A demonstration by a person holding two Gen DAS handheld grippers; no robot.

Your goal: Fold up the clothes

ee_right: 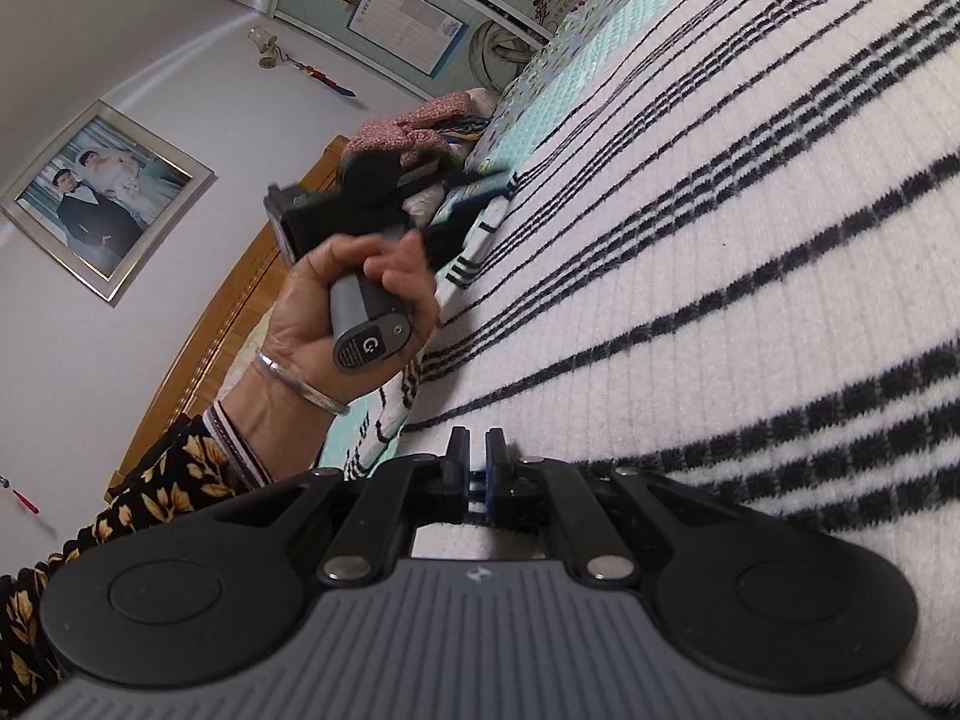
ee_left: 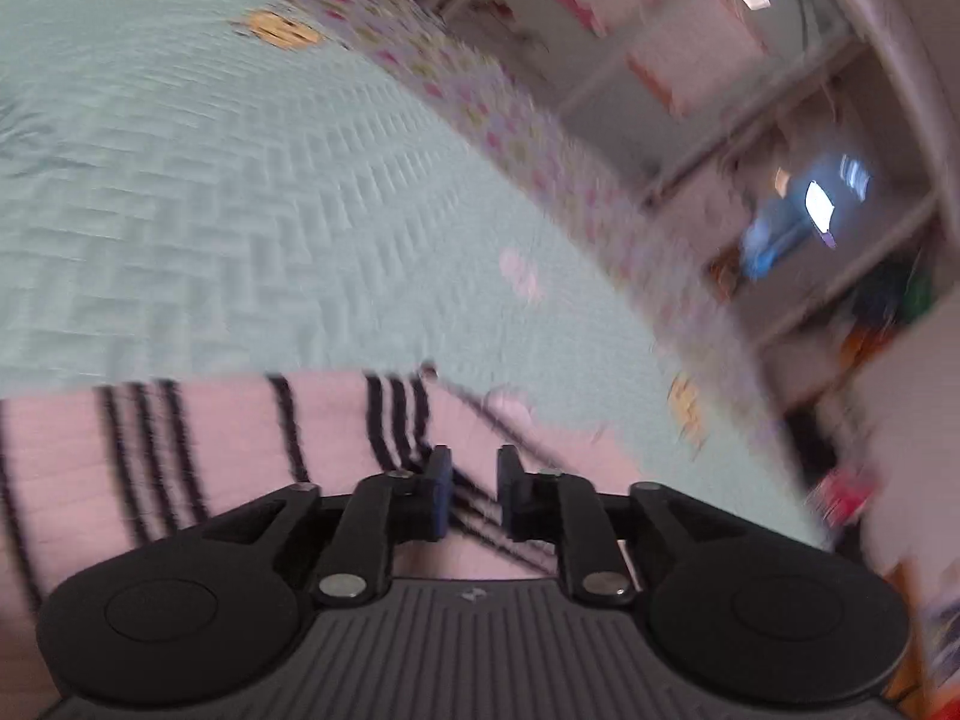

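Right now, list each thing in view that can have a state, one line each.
White knitted sweater with black stripes: spread flat on the bed, a folded edge visible in the left wrist view.
Mint green quilted bedspread: laid out under the sweater.
Left gripper: jaws slightly apart over the sweater, nothing pinched.
Right gripper: jaws nearly shut, low over the sweater.
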